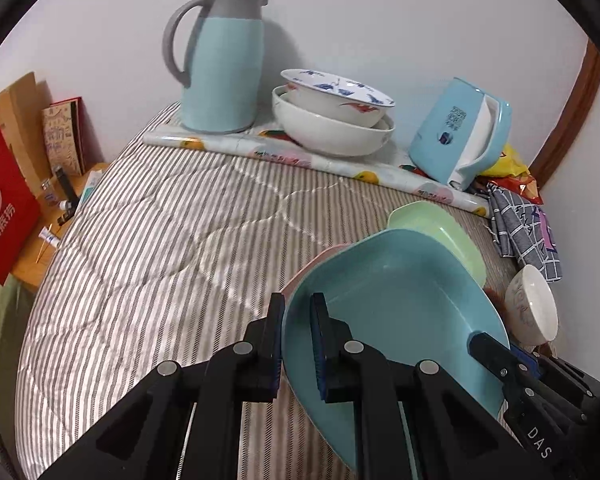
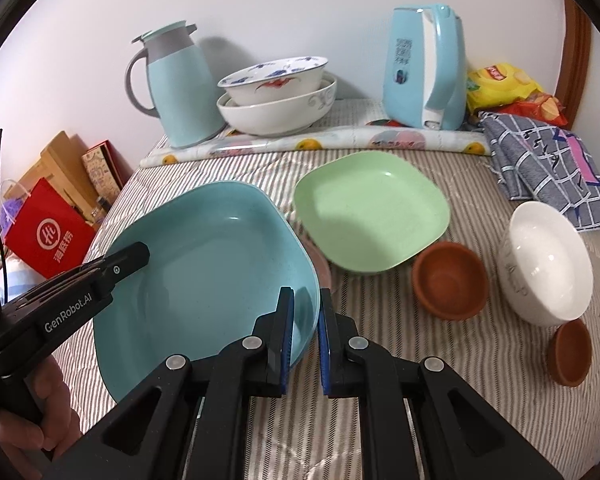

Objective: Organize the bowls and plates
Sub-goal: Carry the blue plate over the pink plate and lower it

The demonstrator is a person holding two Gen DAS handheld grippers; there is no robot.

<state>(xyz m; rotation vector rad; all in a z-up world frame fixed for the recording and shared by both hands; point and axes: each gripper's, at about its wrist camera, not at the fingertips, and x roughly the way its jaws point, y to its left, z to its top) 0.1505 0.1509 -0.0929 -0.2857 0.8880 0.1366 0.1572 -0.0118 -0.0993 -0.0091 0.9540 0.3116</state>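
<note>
- Landmark: square teal plastic plate (image 2: 204, 264), nearest the cameras on the grey-striped quilted bed (image 1: 148, 240).
- Left gripper (image 1: 298, 344): fingers straddle the teal plate's left rim, one outside, one inside the dish. Narrow gap; looks clamped on the rim.
- Right gripper (image 2: 306, 336): fingers straddle the teal plate's right rim the same way, one inside, one outside. Pad contact isn't clear, so I can't tell if it is gripping.
- The teal plate sits tilted, with a pink plate (image 1: 312, 268) showing under its far-left edge. Looks stacked on it or being lowered onto it; can't tell whether it has full rest.
- Square pale-green plastic plate (image 2: 372, 212): just right and behind the teal plate, near edge slightly over the pink one.
- Right of the teal plate, past the green one: small brown plastic bowl (image 2: 450, 280), white ceramic bowl (image 2: 548, 264) tipped on its side, second small brown bowl (image 2: 572, 352) near the bed edge.
- Behind the teal plate, by the wall: two nested white ceramic bowls (image 2: 278, 98), already stacked.
- Step, my read: stacking plates, teal onto pink, two-handed.
- Next move calls for levelling the teal plate, seating it square, then spreading both sets of fingers and backing off sideways without dragging the rim. Green plate is likely next.
</note>
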